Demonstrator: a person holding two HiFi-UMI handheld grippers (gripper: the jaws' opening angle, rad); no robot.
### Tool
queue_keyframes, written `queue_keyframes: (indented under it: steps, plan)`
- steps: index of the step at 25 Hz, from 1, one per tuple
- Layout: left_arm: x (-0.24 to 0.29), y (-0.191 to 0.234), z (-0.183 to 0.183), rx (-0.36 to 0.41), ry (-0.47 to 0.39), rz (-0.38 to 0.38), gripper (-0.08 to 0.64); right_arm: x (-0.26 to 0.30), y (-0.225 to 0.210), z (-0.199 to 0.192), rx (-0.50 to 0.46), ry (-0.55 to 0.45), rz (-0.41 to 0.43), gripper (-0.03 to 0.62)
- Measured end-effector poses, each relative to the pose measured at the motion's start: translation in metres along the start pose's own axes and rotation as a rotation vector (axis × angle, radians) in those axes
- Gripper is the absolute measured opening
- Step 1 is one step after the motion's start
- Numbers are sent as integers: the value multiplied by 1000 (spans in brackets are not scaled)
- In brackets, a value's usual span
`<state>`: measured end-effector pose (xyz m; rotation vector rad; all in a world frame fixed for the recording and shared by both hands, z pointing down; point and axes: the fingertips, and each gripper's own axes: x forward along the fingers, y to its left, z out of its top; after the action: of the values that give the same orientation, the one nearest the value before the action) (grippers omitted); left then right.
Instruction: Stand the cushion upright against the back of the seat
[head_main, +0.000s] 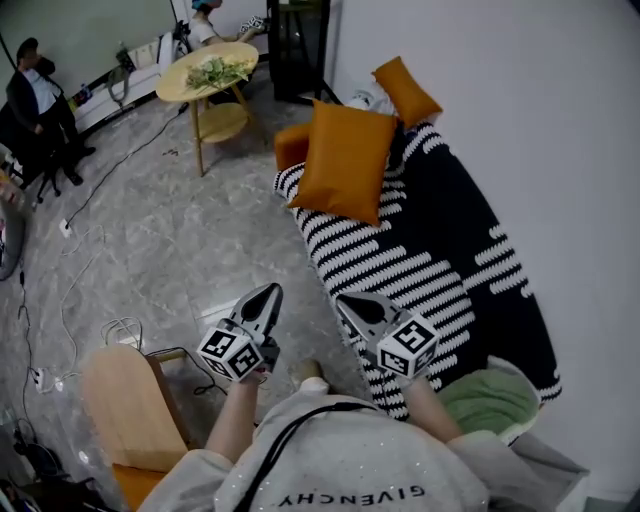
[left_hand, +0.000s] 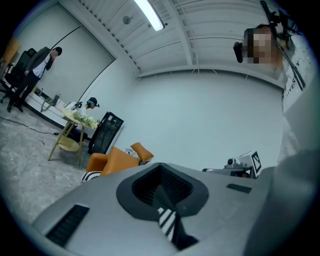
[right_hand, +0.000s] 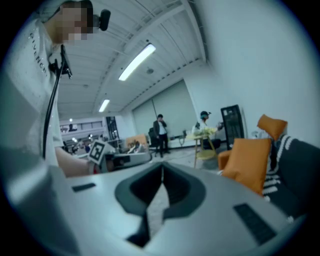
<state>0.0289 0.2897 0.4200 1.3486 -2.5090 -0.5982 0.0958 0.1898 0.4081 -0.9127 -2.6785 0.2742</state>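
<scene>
Cushion sits propped at the far end of the couch, both grippers clenched shut on nothing.
Head view: the big orange cushion stands tilted on the couch, which is draped in a black-and-white striped throw. A smaller orange cushion sits behind it by the wall, and the left gripper and right gripper hang at the near end, well apart from it. Left gripper view: jaws pressed together and empty, with just a sliver of the striped throw showing past them; the cushion is off to the left, and the right gripper's marker cube is on the right. Right gripper view: jaws closed too, nothing between them. The cushion stands on its edge at the right, up against the striped throw, with a round wooden table further back.
</scene>
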Motion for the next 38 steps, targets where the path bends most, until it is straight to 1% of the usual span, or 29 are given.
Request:
queue_keyframes:
  steps: [3,7,13,18,23,30,34,38]
  plan:
    - [10,23,9,4,1,1,23,25,-11,7,33,-22,10,18]
    - [15,45,19,-2,-8,13,24,46,-23,9,58,-15,16,18]
    - [20,72,21,-23,-10,49,23,64,-44,12,87,-8,13,18]
    - [33,88,23,-42,-9,51,24,83,-64,19,101,-6,16,18]
    - [56,114,38,-44,-24,54,24,116,-90,29,103,9,35,18]
    - [93,164,56,-59,-19,87,23,172,-127,52,97,29,80,18]
    - [123,191,66,-66,-19,91,23,196,-158,63,97,37,83,18]
    - [160,212,77,-71,-19,79,24,213,-192,74,94,48,71,18]
